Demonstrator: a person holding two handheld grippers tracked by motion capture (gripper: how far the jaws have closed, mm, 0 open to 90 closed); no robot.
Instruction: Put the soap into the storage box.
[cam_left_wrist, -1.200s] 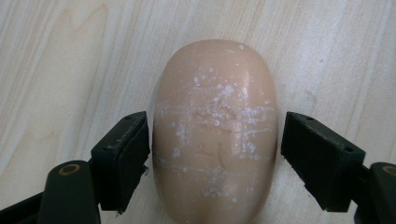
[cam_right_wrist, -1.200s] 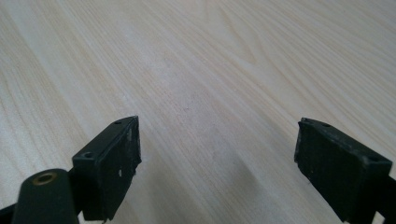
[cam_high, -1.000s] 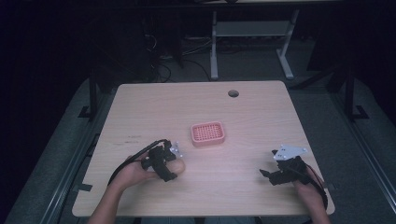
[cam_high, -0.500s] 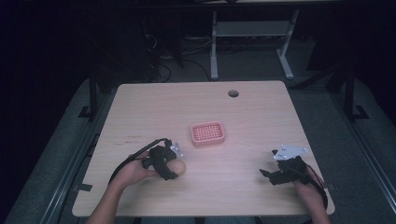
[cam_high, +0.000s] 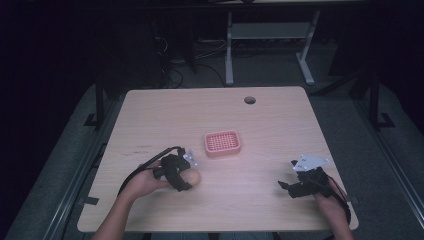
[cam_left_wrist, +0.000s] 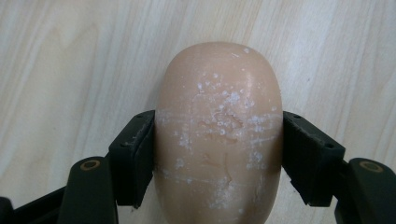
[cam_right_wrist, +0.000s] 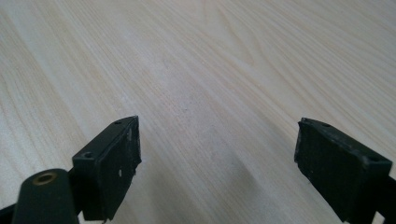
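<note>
The bar of soap (cam_left_wrist: 218, 135), a rounded beige piece with white scratches and crumbs on its top, lies on the wooden surface (cam_high: 260, 190), nearer to the person than the pink soap dish (cam_high: 222, 143) and a little to its left. The left gripper (cam_left_wrist: 218, 154) is clamped on the soap: in the left gripper view both black jaws press against its two long sides, near the middle of the bar. So the grasp appears to be made, but the soap seems not yet lifted, because in the high view the soap (cam_high: 190, 177) rests low on the wood under the left gripper (cam_high: 176, 172). What is probably left is to lift it, carry it to the soap dish, which is empty, and set it down inside. The right gripper (cam_high: 300, 186) is well apart from the soap dish, on its right and closer to the person; its jaws stand wide apart over bare wood and hold nothing, so I judge it has no part in this step.
</note>
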